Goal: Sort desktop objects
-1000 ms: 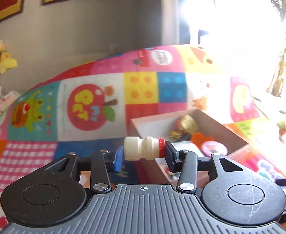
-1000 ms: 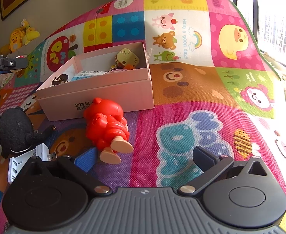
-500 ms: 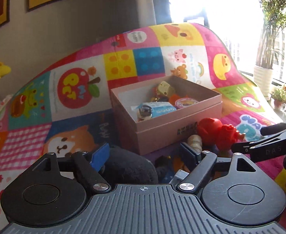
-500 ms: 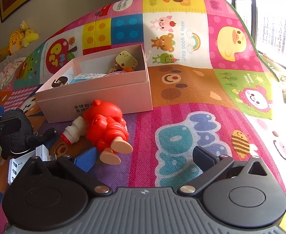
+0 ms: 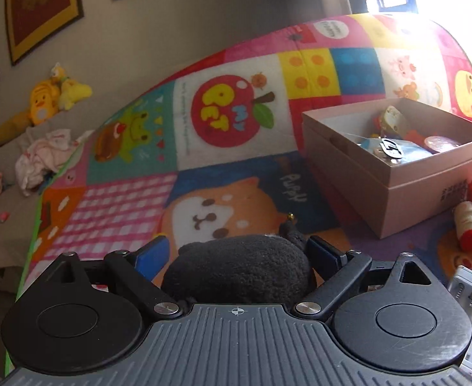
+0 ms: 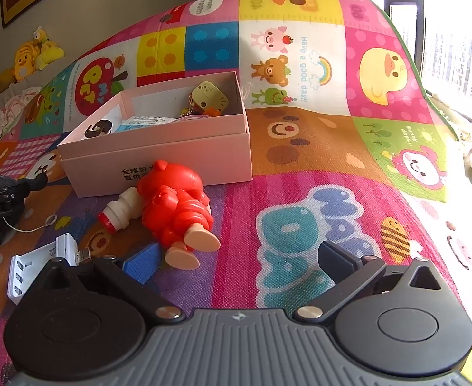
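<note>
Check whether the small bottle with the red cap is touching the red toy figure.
Touching. The right wrist view shows the small bottle lying on the mat with its pale end pressed against the side of the red toy figure, no gap between them.

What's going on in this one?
A person is sorting toys on a play mat into a pink box. The left tongs are opening around a black plush toy, not yet gripping it. The right tongs hang open and empty near a red figurine and a small bottle.
</note>
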Demonstrator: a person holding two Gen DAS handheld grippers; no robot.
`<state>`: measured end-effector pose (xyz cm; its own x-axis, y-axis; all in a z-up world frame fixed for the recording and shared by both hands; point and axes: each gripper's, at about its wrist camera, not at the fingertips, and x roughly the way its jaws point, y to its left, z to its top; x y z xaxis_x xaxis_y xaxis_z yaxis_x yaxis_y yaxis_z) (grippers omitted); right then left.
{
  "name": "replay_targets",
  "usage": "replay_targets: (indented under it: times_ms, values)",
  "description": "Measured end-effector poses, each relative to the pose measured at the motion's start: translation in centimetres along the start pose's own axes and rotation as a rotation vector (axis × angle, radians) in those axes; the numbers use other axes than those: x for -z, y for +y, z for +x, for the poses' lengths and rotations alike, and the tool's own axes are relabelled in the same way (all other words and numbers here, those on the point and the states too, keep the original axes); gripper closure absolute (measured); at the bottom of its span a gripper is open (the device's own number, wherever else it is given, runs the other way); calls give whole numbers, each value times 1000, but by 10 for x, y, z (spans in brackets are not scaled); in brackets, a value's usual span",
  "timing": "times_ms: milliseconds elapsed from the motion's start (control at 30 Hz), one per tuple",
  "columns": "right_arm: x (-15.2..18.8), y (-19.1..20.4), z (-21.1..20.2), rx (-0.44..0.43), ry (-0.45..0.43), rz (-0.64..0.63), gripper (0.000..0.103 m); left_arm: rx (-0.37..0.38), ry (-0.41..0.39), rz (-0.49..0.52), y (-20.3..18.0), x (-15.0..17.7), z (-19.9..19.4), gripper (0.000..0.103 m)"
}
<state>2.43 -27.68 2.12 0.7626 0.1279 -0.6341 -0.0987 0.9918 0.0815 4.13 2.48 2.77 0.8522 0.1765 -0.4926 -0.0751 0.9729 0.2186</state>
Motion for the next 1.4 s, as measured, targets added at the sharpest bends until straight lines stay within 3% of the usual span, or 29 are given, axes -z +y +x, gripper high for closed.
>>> replay_targets:
  times_ms: [100,167,333,433,500,567,667,767,967,1100,1200,1300,1400]
  values:
    - [-1,2,-3,9,-12,-19,0,-24,15,-76,16,-3,0,7]
    - [-5,6,-10,17,-52,-68,0,16,8,-129,21,-3,-10,7]
    - [-48,4,-20,-27,-116,-77,0,227,-65,-209,14,-1,-54,2]
    - [-79,1,-8,-11,-167,-25,2,308,-127,-153,-9,2,-74,1]
    - [-95,3,9,23,-163,-32,17,355,-160,-117,-21,3,-84,1]
    - [-107,2,30,37,-122,-11,38,370,-167,-67,-31,5,-86,1]
    - [-115,1,62,53,-49,4,57,285,-160,-2,-34,8,-80,1]
    - [-110,6,72,5,0,4,72,261,-133,-62,-15,6,-74,1]
    - [-101,16,49,-46,-6,-86,72,201,-117,-176,21,-1,-69,1]
    - [-93,23,10,-54,-96,-160,72,196,-167,-172,24,-9,-81,1]
    - [-79,33,-12,-222,-38,-184,71,291,-149,-174,17,-11,-86,0]
    - [-54,47,-11,-363,100,-216,71,439,-106,-141,-1,-5,-89,0]
    - [-35,55,-1,-322,142,-250,71,500,-65,-84,-23,6,-89,0]
